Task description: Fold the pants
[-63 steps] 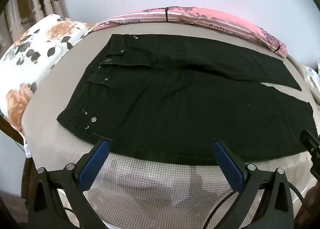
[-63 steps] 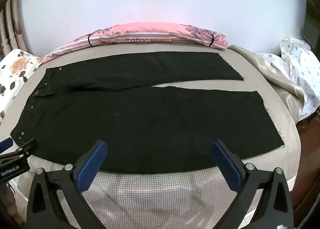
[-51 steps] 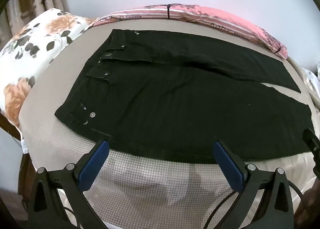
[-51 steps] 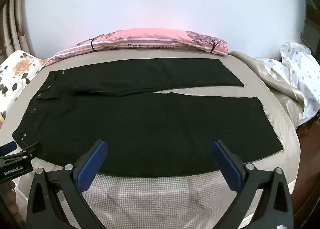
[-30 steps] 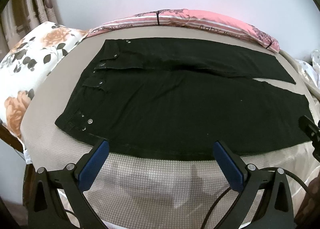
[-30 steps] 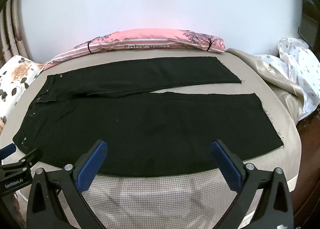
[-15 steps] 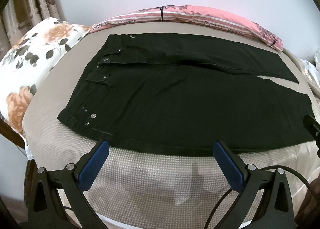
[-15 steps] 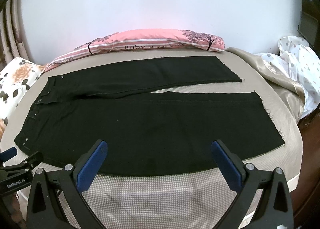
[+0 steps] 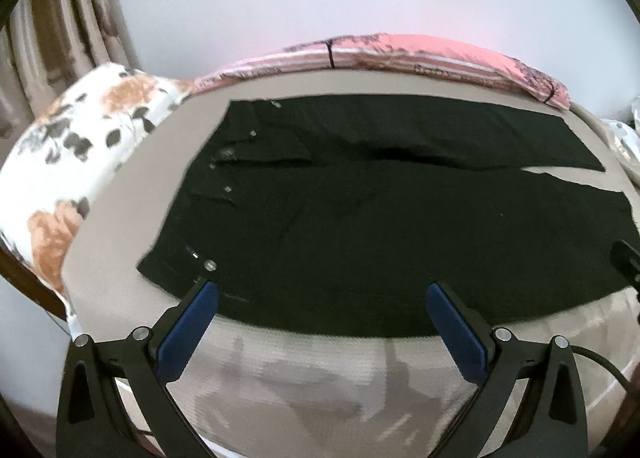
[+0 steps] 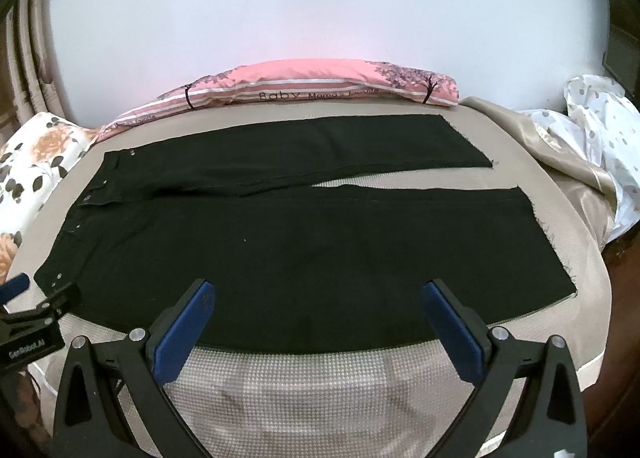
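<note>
Left wrist view now blurred, swung slightly since half second ago; right view nearly unchanged. Black pants [image 10: 304, 242] flat on beige bed [image 10: 320, 386], waistband left, hems right, legs slightly parted. Left gripper [image 9: 320, 322] fingers wide apart, empty, above near edge by waistband. Right gripper [image 10: 316, 318] likewise, above near leg. Bare mattress strip along front; pink pillow [image 10: 320, 86] behind, floral pillow [image 9: 68, 162] left.

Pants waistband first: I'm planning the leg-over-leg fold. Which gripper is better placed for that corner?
Left. The left gripper hangs open by the pants' studded waistband corner; the right gripper faces mid-leg.
</note>
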`<state>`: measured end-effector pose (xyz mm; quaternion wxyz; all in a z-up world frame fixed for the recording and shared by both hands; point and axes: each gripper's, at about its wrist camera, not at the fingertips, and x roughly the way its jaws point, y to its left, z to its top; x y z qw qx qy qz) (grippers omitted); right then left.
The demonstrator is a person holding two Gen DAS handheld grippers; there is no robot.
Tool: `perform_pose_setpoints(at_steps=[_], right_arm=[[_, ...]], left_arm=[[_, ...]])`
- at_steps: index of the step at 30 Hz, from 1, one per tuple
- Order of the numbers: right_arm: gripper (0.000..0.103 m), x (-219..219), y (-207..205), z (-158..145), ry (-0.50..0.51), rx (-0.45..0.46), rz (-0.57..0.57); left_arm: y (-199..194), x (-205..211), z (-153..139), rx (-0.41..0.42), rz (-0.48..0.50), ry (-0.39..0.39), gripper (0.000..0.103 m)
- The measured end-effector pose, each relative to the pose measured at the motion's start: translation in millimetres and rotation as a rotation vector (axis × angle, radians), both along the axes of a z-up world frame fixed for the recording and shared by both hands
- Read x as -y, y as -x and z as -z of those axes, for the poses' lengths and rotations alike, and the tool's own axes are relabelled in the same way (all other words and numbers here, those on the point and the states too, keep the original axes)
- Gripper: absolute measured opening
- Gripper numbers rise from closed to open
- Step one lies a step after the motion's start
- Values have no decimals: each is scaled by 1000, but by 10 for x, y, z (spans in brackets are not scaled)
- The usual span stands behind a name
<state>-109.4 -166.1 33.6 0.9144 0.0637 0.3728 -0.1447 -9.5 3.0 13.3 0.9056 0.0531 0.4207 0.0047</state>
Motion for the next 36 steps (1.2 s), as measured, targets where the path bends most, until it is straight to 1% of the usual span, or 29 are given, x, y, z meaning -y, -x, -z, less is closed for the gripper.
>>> perform_pose_setpoints(at_steps=[4, 10, 16, 23, 36], right_arm=[[103, -29, 3, -6, 7, 7, -23], [103, -46, 1, -57, 30, 25, -37], [103, 23, -10, -54, -4, 21, -27], [103, 56, -8, -74, 1, 26, -18], [103, 56, -28, -66, 7, 8, -17]], left_arm=[[-15, -32, -6, 3, -2, 11, 103], [6, -19, -19, 18, 7, 8, 103], [7, -27, -25, 27, 3, 7, 103], [6, -33, -53, 42, 6, 9, 103], [-37, -61, -14, 22, -4, 7, 103]])
